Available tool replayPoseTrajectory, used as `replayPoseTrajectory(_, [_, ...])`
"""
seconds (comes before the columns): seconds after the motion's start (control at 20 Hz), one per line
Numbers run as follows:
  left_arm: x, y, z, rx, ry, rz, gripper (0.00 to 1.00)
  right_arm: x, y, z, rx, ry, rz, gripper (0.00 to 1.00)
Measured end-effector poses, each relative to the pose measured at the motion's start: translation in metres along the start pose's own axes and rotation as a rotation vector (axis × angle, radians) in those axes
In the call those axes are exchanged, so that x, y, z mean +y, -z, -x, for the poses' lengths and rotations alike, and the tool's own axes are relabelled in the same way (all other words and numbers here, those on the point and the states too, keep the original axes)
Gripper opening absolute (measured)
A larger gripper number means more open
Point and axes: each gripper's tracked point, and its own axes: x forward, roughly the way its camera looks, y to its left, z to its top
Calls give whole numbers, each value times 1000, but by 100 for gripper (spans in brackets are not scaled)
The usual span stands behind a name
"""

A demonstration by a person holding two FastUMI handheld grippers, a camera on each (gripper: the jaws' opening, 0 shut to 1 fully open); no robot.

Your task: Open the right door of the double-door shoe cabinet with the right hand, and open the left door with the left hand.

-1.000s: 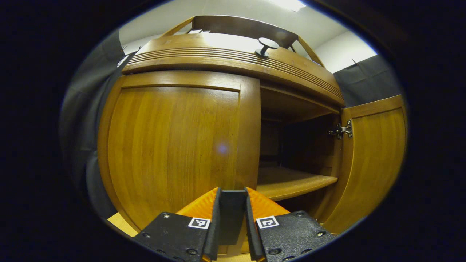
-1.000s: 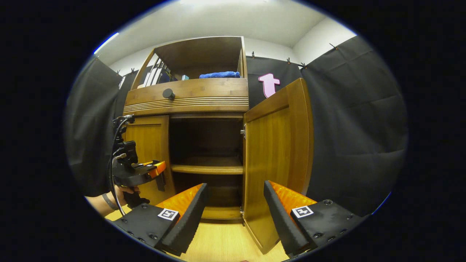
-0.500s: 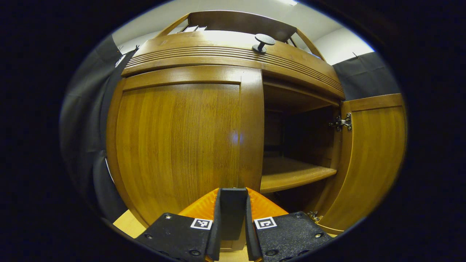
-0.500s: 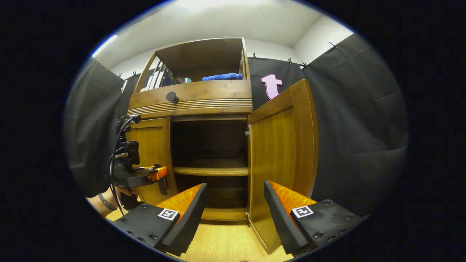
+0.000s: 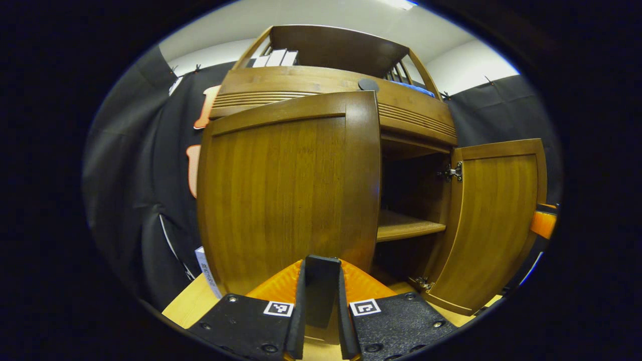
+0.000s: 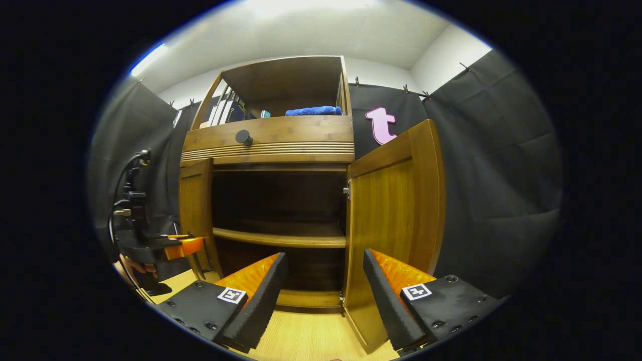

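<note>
Brown wooden left door and right door both stand open

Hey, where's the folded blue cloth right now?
In the right gripper view, the folded blue cloth lies in the wooden cabinet's open top shelf, toward its right side, above the drawer's round black knob.

I count one shoe cabinet, two doors, left door and right door, both open, one round knob, one blue cloth, two grippers, left gripper, right gripper
</note>
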Motion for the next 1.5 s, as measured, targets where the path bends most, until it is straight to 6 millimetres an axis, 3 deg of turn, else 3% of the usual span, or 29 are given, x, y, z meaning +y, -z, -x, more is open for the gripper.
replayPoseTrajectory(0.1, [9,-2,18,-1,-35,-15,29,6,4,-3,11,-21,2,93])
replayPoseTrajectory(0.15, [14,-3,26,-1,-48,-21,29,11,5,-5,16,-33,4,100])
replayPoseTrajectory(0.45, [44,-6,60,-1,-110,-5,28,42,6,-24,1,-102,-20,98])
replayPoseTrajectory(0.5, [50,-6,67,0,-131,-3,28,47,7,-27,1,-113,-23,93])
replayPoseTrajectory(0.6, [72,-9,86,0,-209,1,29,58,6,-32,5,-126,-20,100])
replayPoseTrajectory(0.75, [109,-14,110,-28,-305,-49,23,69,11,-39,24,-142,-6,99])
replayPoseTrajectory(0.95, [135,-15,120,-62,-283,-23,10,83,18,-47,48,-169,-4,100])
replayPoseTrajectory(1.05, [151,-16,125,-69,-293,-5,9,89,18,-48,49,-180,-6,93])
replayPoseTrajectory(1.2, [188,-19,129,-82,-338,-50,2,95,18,-48,51,-184,3,93])
replayPoseTrajectory(1.25, [189,-20,128,-90,-304,-30,0,95,19,-47,52,-181,5,98])
replayPoseTrajectory(1.4, [196,-21,128,-111,-251,4,5,94,21,-44,59,-162,11,93])
replayPoseTrajectory(1.45, [199,-20,129,-114,-243,1,7,91,21,-43,58,-152,13,100])
replayPoseTrajectory(1.5, [201,-20,128,-111,-238,-3,8,89,20,-42,57,-143,16,93])
